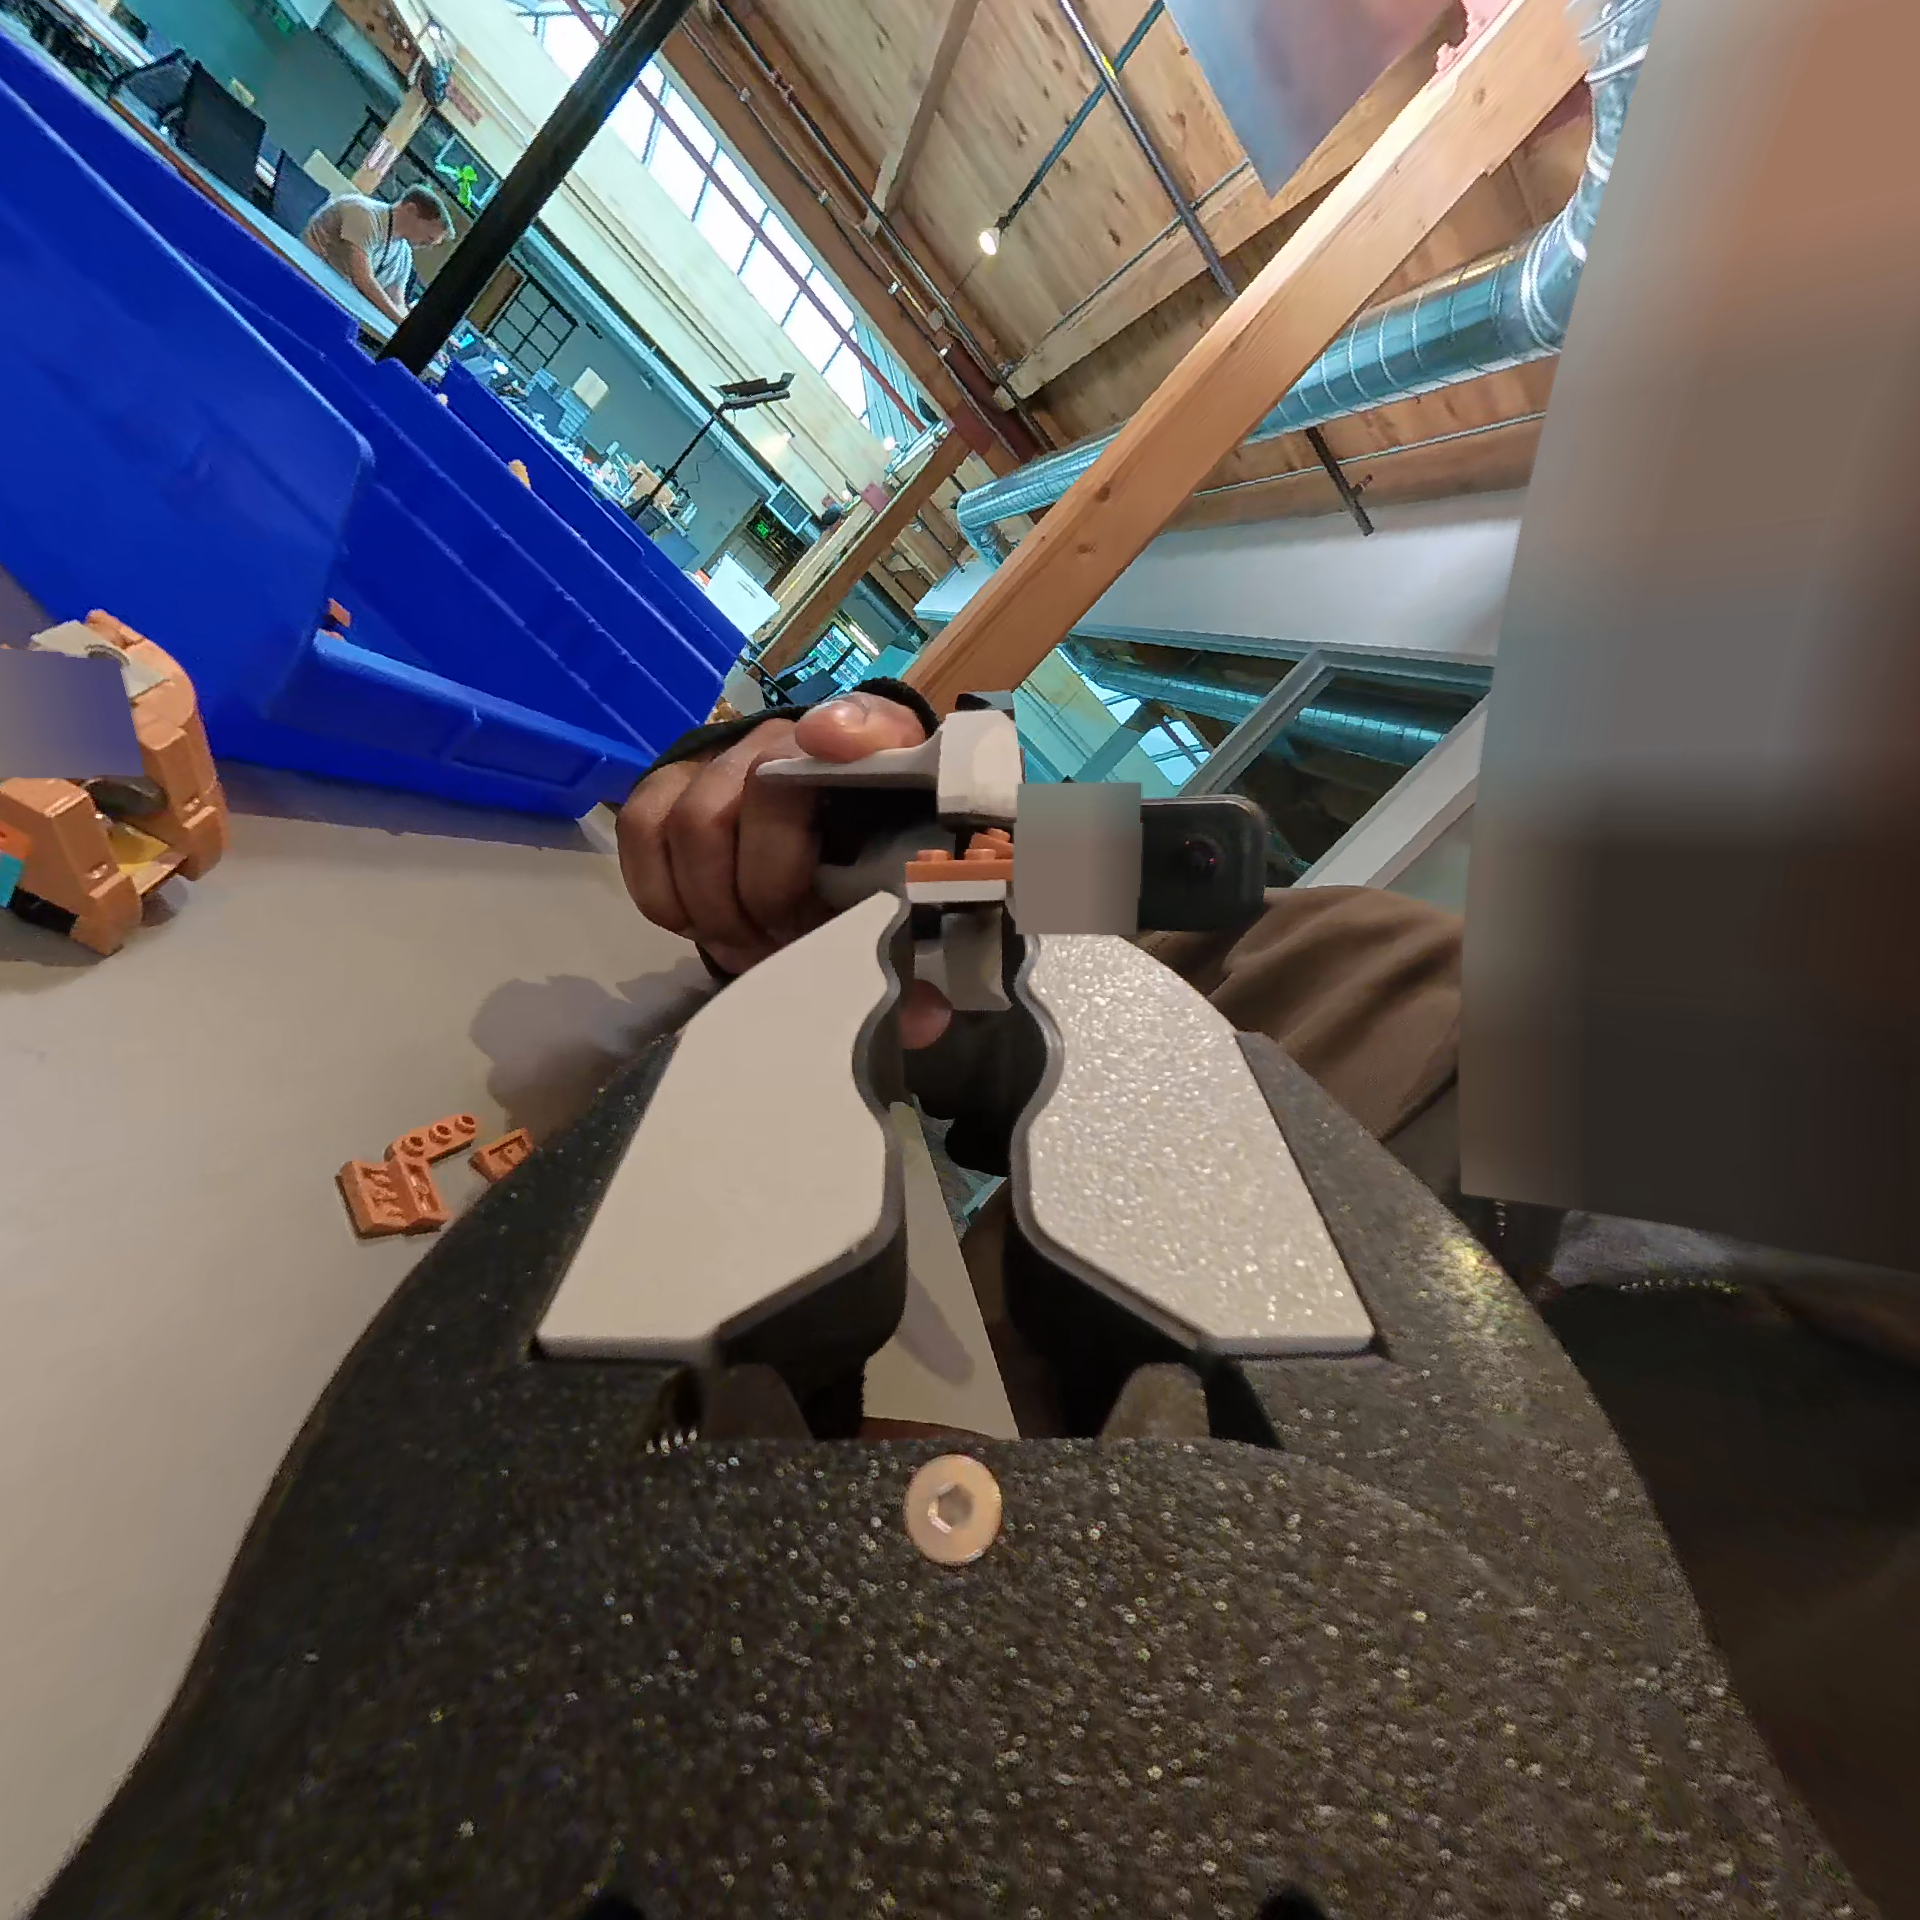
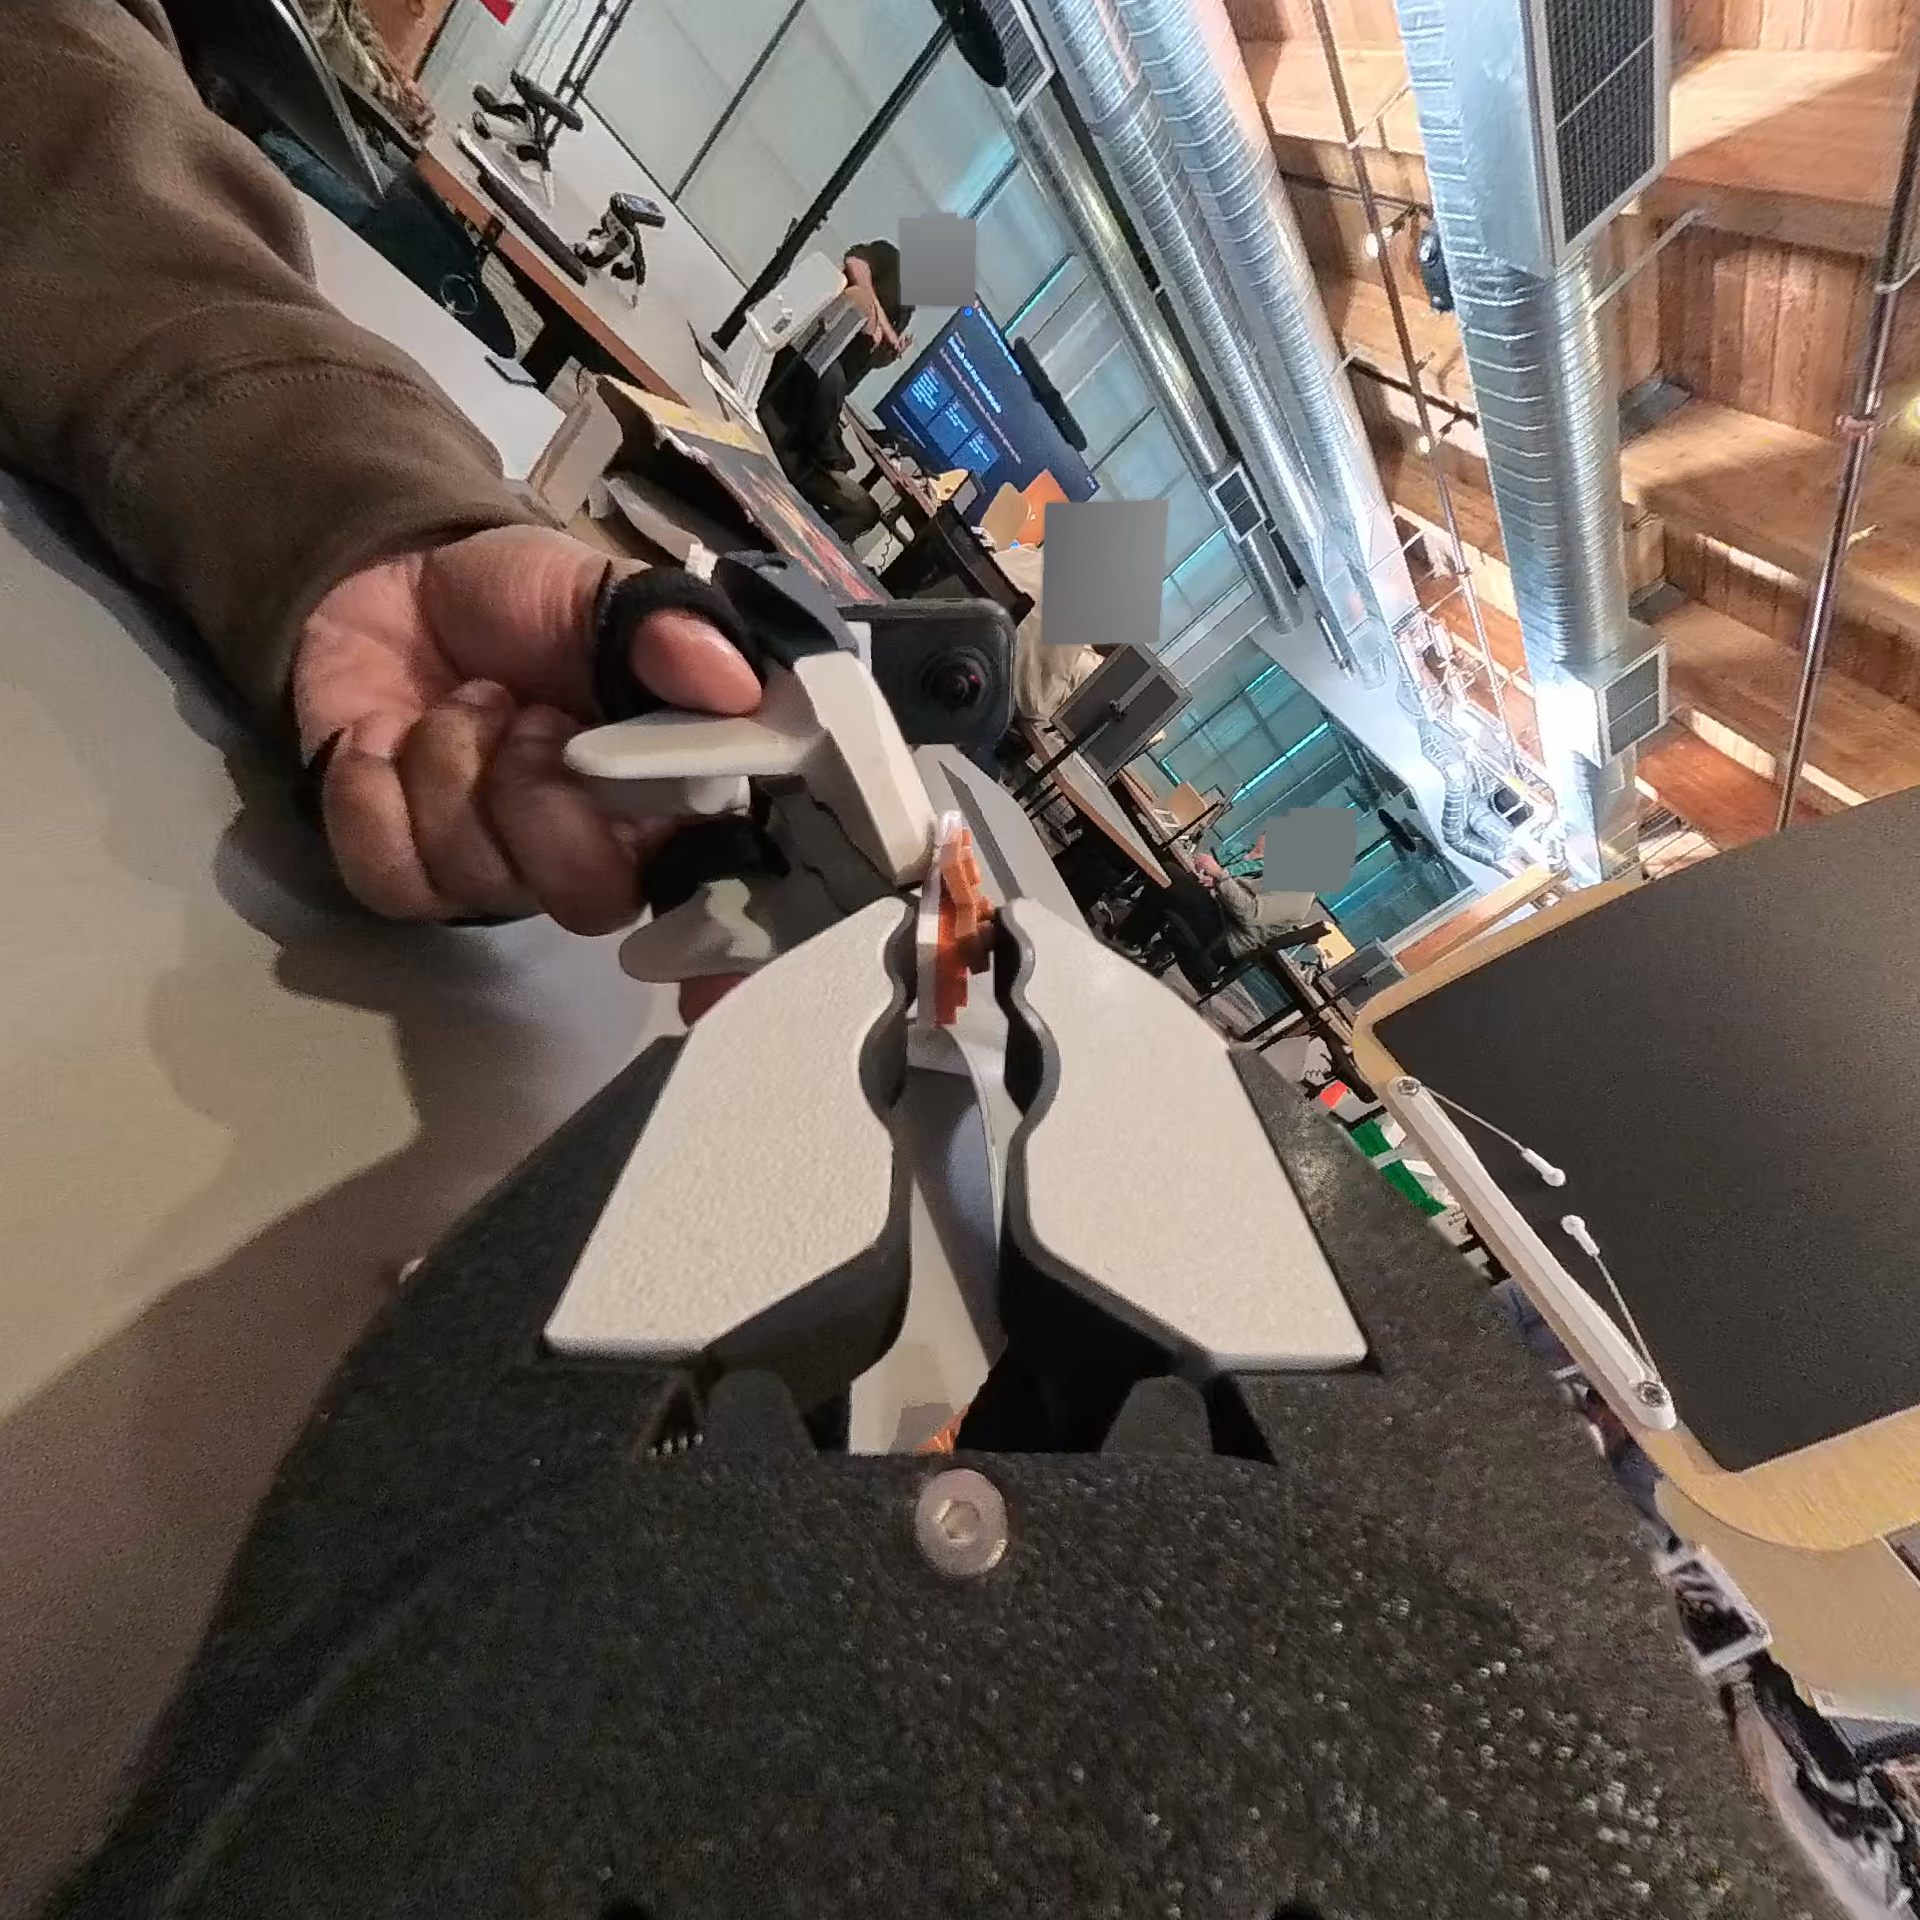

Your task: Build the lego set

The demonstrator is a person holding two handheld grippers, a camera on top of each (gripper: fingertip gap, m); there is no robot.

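A small orange and white lego assembly sits between the tips of both grippers, raised above the grey table. My left gripper is nearly closed, with the assembly at its fingertips. My right gripper is closed on the same assembly, held edge-on between its pads. Each view shows the other gripper facing it, held in a hand, its fingers on either side of the piece. The exact contact of the left pads is partly hidden.
Several loose orange-brown plates lie on the table at my left. A partly built brown lego model stands at the far left, in front of blue bins. A black board with a wooden rim is at the right. My two grippers' fingertips are within a few centimetres of each other.
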